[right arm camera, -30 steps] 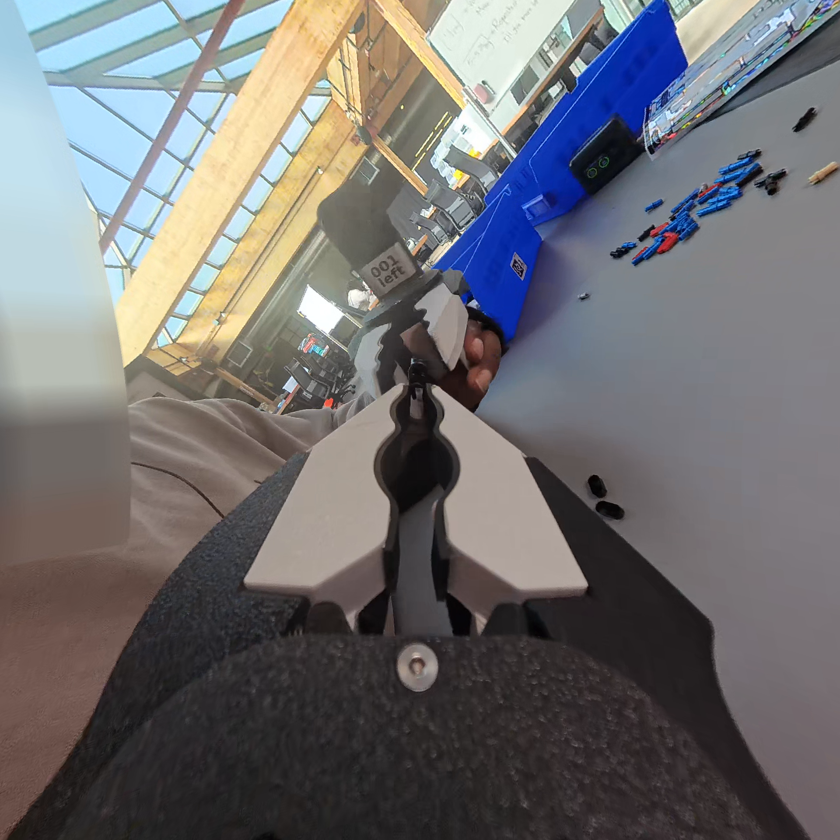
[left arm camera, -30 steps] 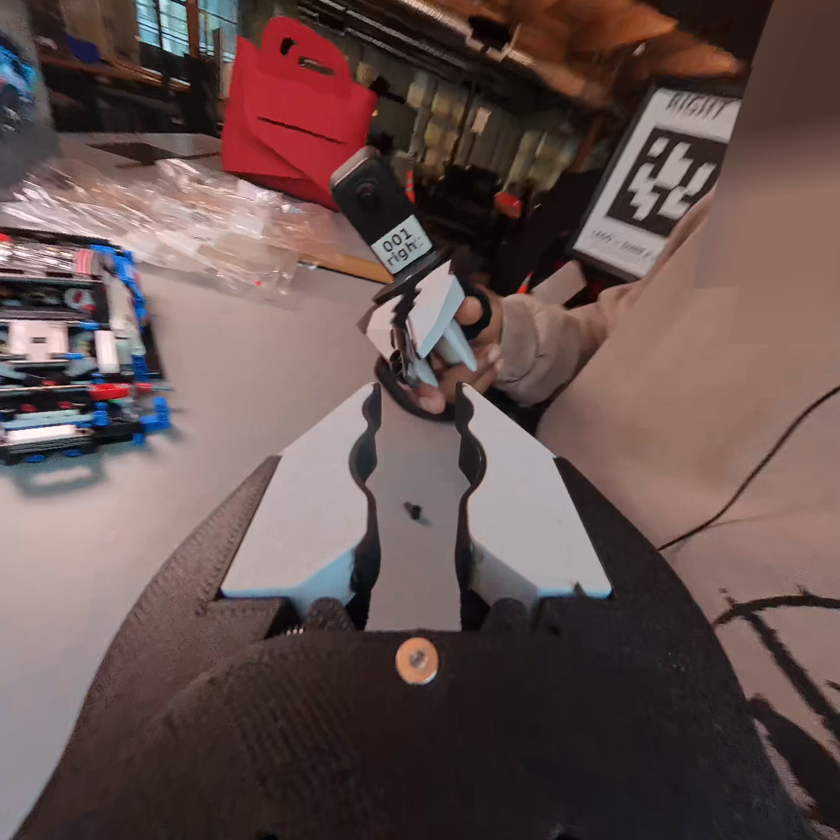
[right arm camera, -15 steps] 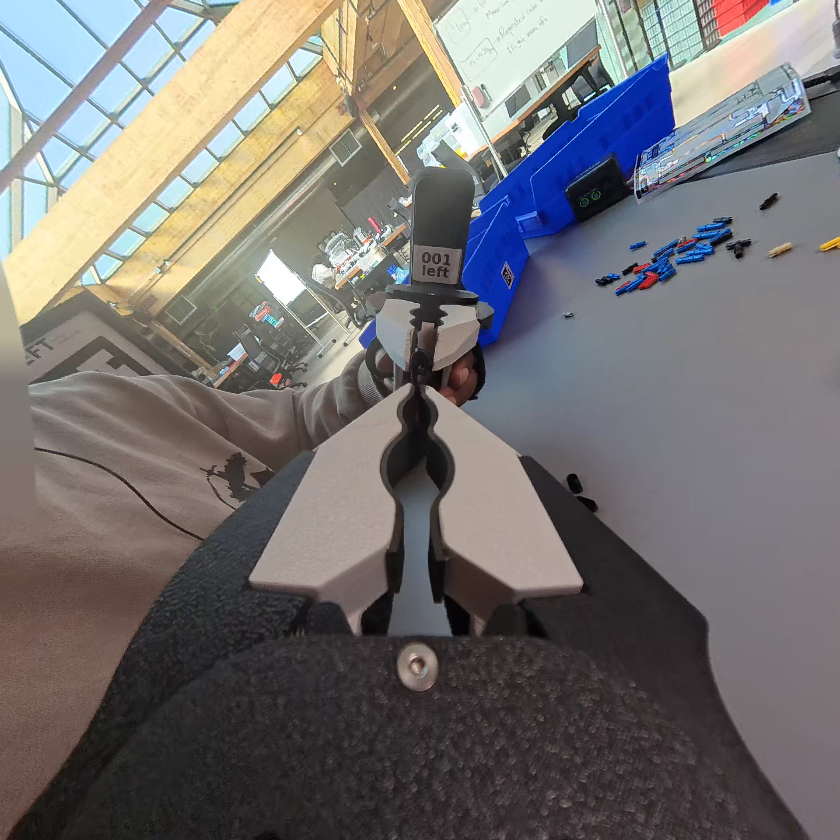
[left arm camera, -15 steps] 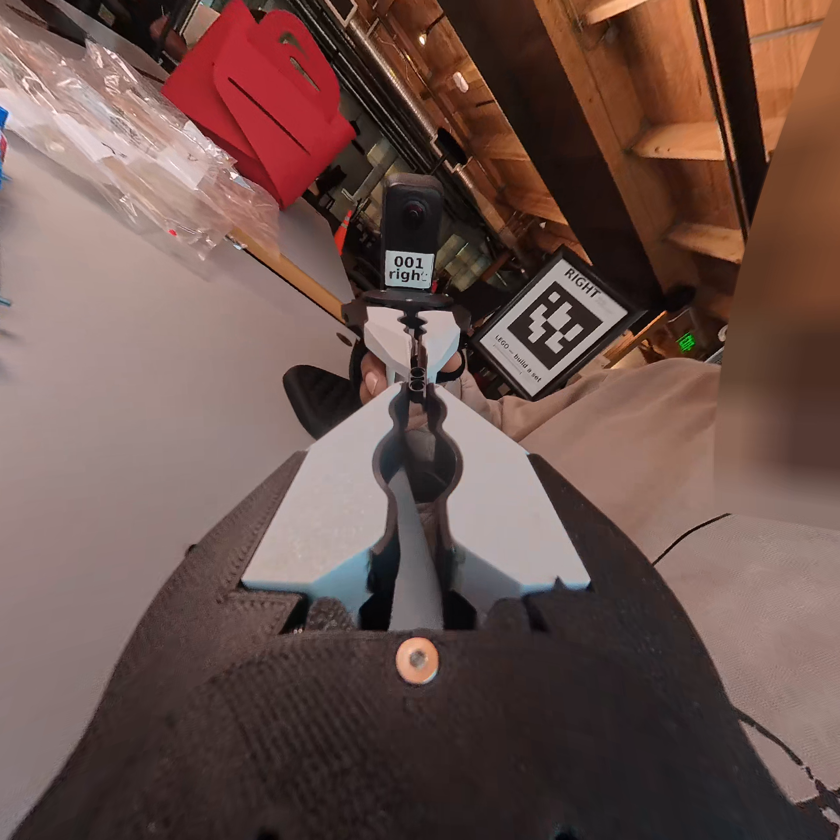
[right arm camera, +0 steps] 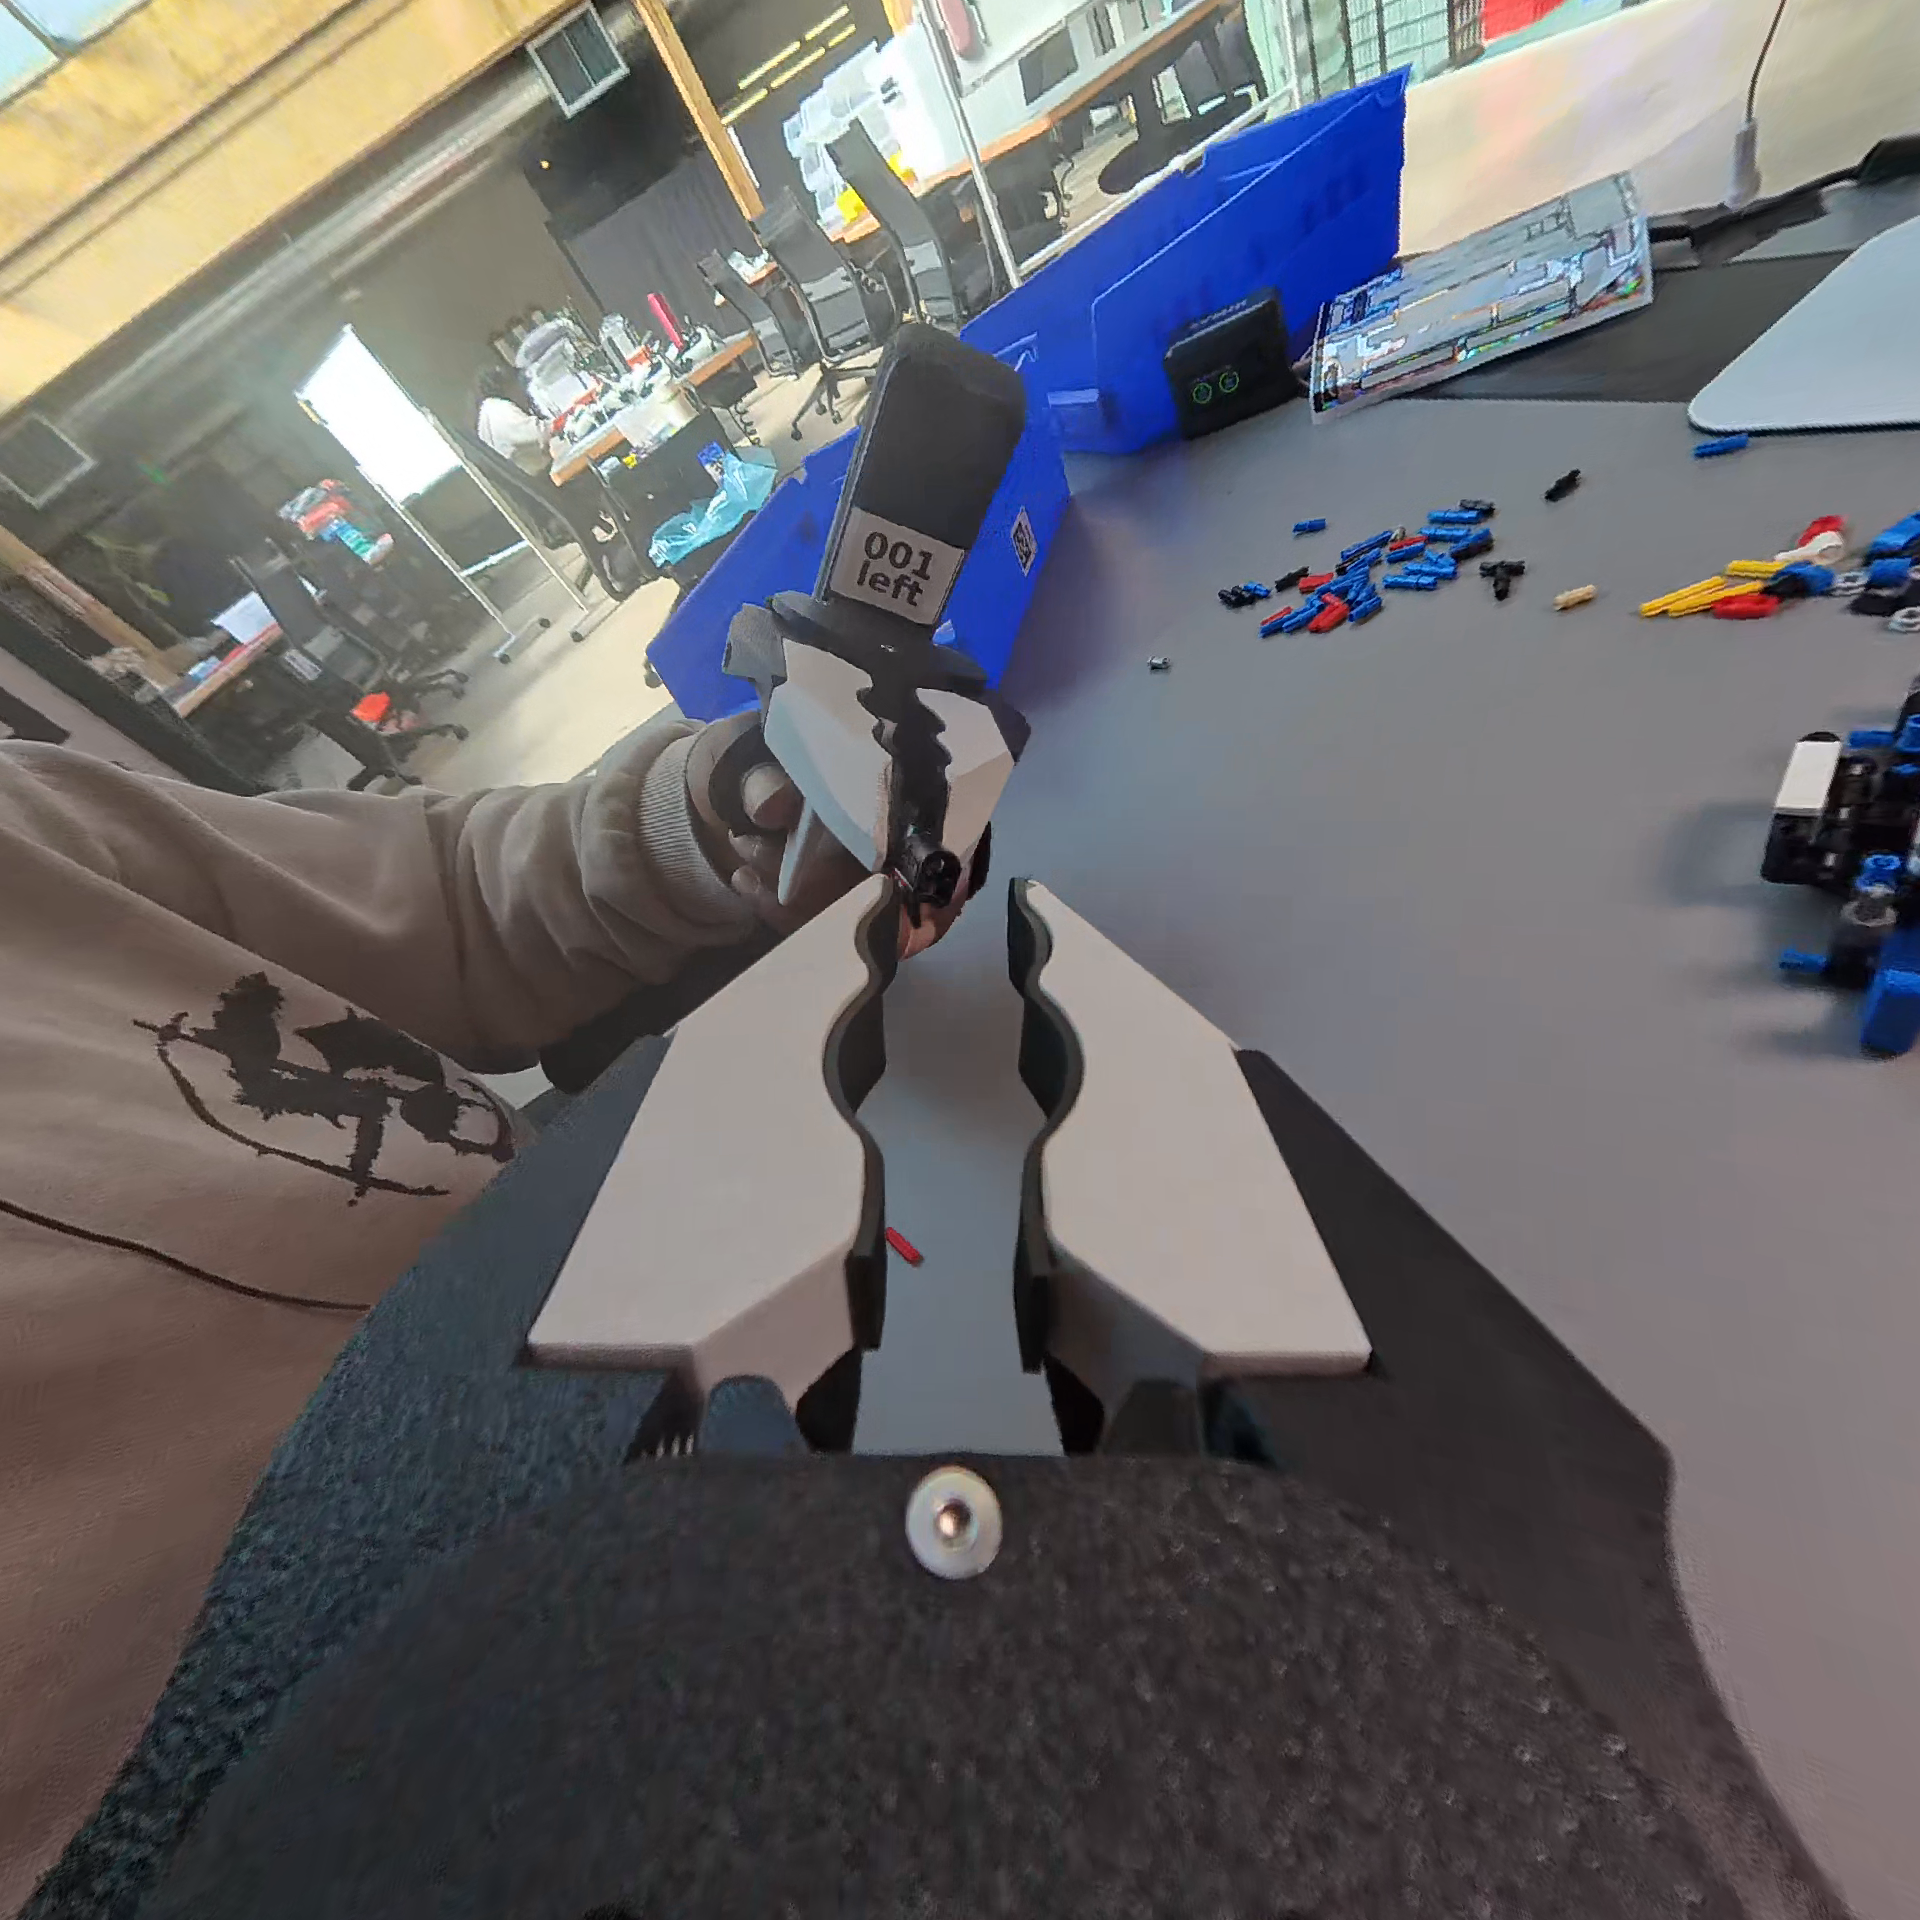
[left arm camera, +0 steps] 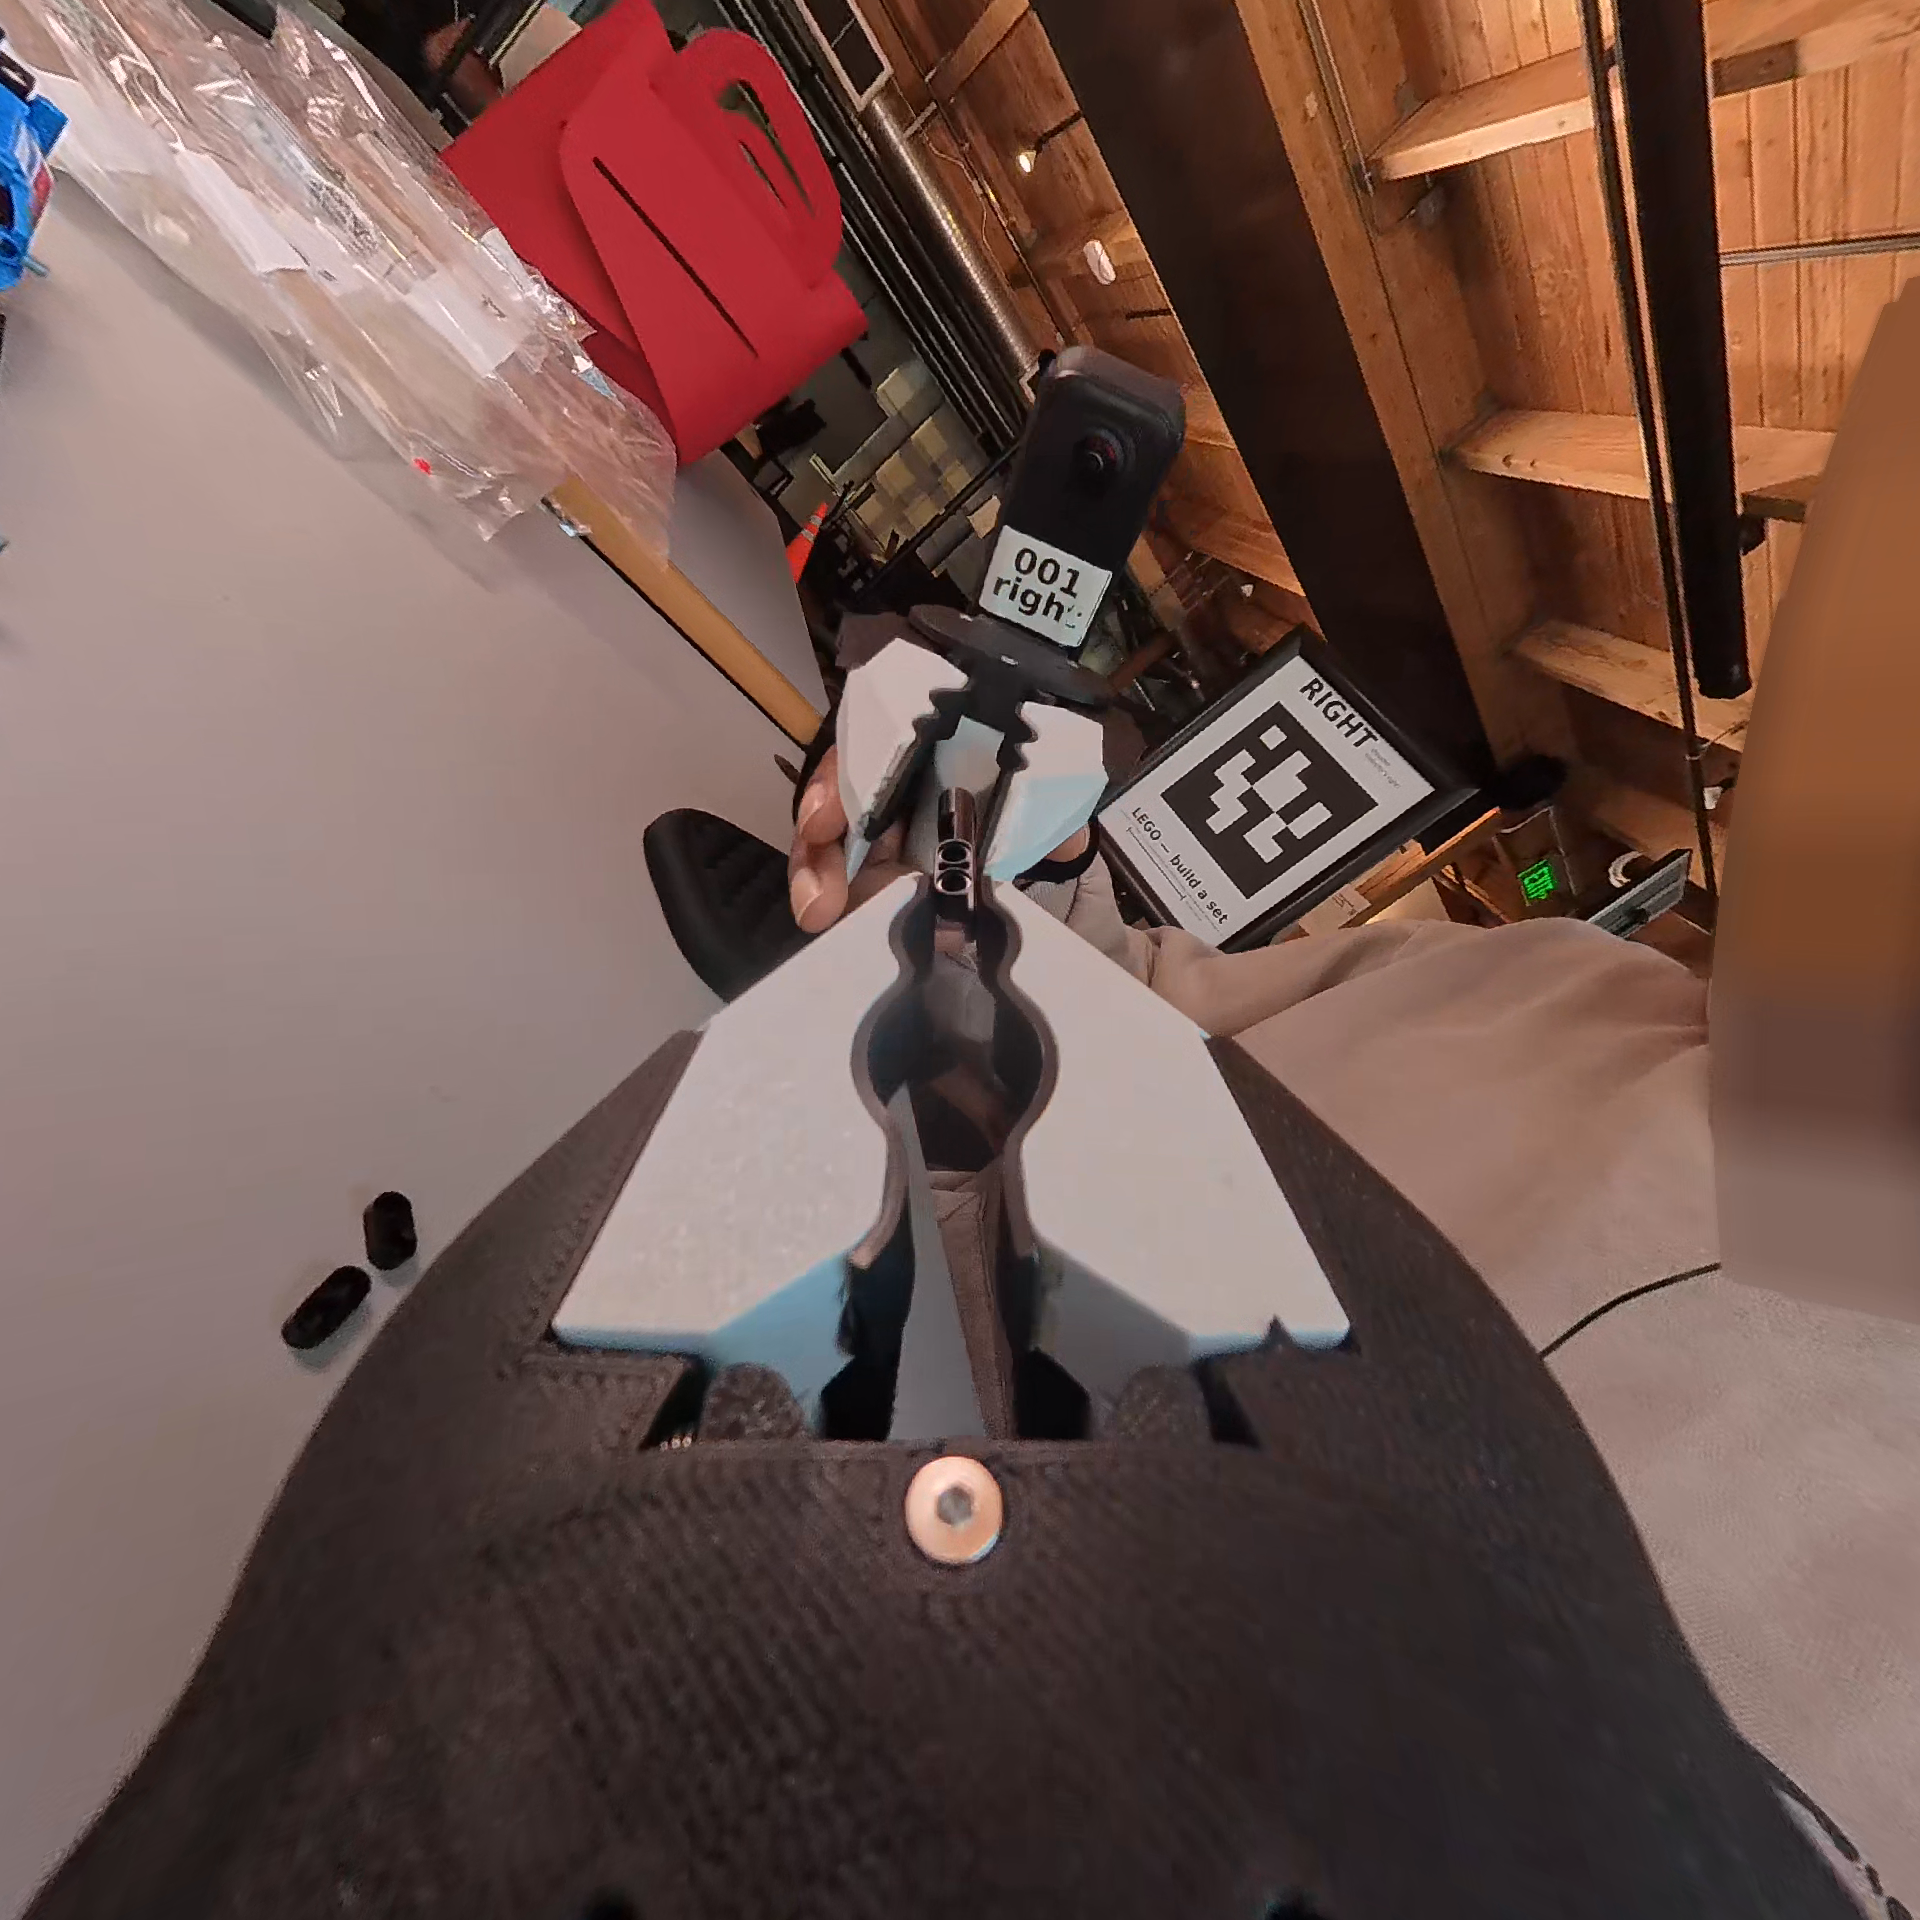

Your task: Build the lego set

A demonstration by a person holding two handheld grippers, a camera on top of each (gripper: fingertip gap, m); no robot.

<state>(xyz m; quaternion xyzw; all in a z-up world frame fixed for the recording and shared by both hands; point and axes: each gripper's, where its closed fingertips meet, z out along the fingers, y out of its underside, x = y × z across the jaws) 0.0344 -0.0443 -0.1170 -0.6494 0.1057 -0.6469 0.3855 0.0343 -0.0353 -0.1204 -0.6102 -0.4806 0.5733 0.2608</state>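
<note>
My left gripper [left arm camera: 954, 902] is shut on a small black lego connector [left arm camera: 954, 864] with two round holes, pinched at the fingertips and held in the air above the grey table [left arm camera: 260, 831]. My right gripper [right arm camera: 951, 896] faces it tip to tip and is open, its fingers on either side of the connector [right arm camera: 928, 862] without gripping it. In the right wrist view the left gripper [right arm camera: 914, 857] sits just beyond my left fingertip. In the left wrist view the right gripper [left arm camera: 961, 774] stands open just behind the connector.
Two loose black pins [left arm camera: 353, 1268] lie on the table to the left. A partly built black and blue model [right arm camera: 1860, 883], a pile of blue and red pieces [right arm camera: 1371, 582], a booklet [right arm camera: 1486, 301] and blue bins [right arm camera: 1195, 291] lie to the right. Plastic bags [left arm camera: 312, 239] lie far left.
One second ago my right gripper held the connector and my left was open. The left closed on it. The right has now opened and let go.
</note>
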